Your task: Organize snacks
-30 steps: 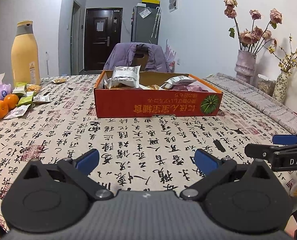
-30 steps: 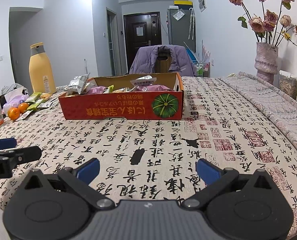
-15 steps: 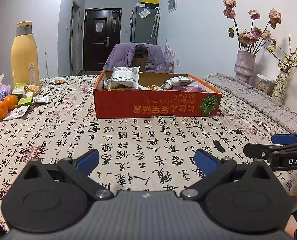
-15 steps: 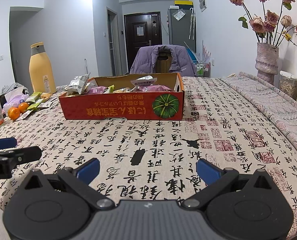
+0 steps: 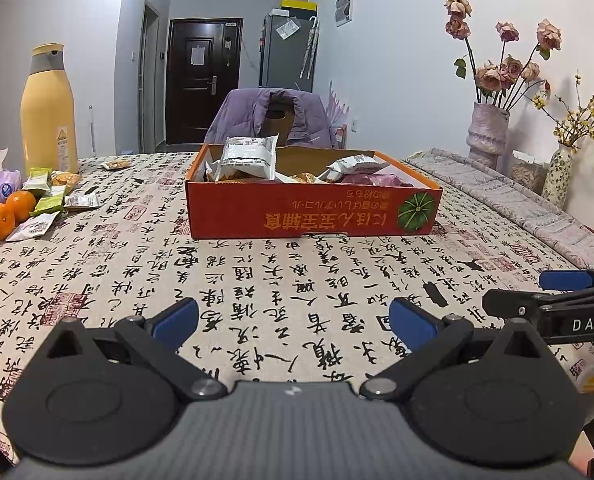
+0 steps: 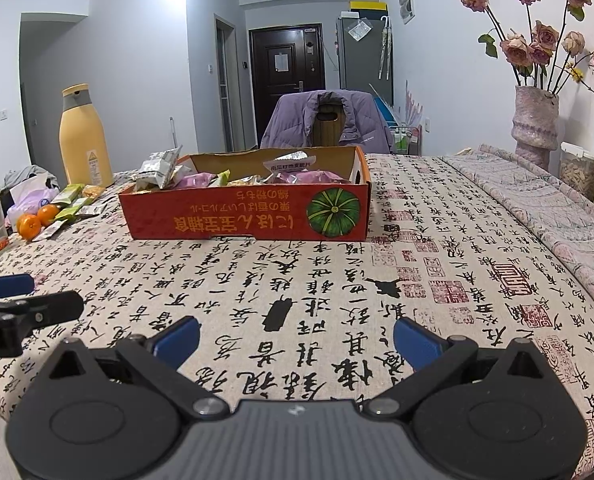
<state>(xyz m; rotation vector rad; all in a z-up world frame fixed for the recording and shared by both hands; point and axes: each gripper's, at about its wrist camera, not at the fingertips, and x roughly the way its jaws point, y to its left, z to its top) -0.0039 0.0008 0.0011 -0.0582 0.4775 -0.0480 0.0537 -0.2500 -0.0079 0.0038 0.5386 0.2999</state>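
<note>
Brimming with crinkled snack packets (image 5: pixel 251 158), red box (image 5: pixel 313 214) faces both empty, spread grippers (image 5: pixel 293 322) (image 6: pixel 295 338).

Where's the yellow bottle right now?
The yellow bottle stands upright at the table's far left in both views, behind the loose snack packets and oranges, left of the red box.

cream tablecloth (image 5: pixel 257 280) printed with black calligraphy and red seal stamps. shallow red cardboard box (image 5: pixel 313 216) with orange lettering and a green striped pumpkin emblem. silver-white foil snack packets (image 5: pixel 251 158) and purple packets (image 5: pixel 377 180) inside. tall yellow plastic bottle (image 5: pixel 49 112) with grey collar. orange tangerines (image 5: pixel 7 214). green sachets (image 5: pixel 49 200). mottled pink-grey ceramic vase (image 5: pixel 487 136) holding dusty pink roses (image 5: pixel 505 68). purple padded jacket (image 5: pixel 273 120). dark brown door (image 5: pixel 203 80).
</note>
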